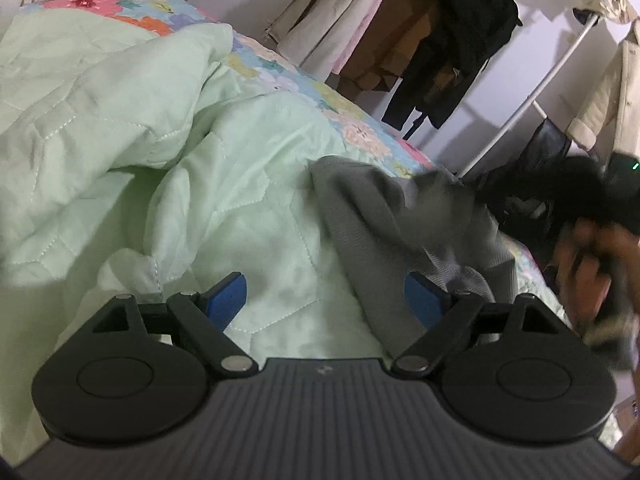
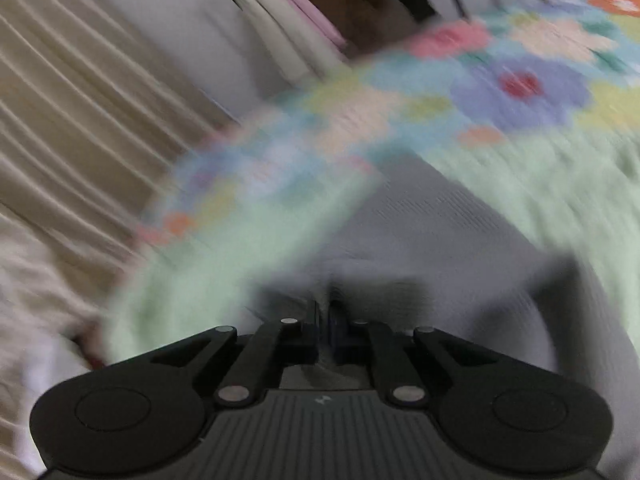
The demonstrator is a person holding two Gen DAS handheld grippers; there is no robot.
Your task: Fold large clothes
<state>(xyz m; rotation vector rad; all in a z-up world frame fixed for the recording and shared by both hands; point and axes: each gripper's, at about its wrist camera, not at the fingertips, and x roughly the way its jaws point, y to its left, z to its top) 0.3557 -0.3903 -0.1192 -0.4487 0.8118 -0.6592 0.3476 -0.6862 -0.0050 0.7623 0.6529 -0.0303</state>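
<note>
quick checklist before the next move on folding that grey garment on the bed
1. Right gripper has the grey garment: ok, its jaws are shut with grey fabric between them.
2. Left gripper is free to take another hold: ok, jaws wide open over the green quilt, pressing on nothing.
3. Garment within the left gripper's reach: ok, grey cloth lies against its right finger.
4. Garment lies flat: not ok, it is bunched and partly lifted.
5. Which part of the garment the right gripper holds: cannot tell, its view is blurred.
6. Garment clear of the clothes rack: ok, the rack stands beyond the bed.
</note>
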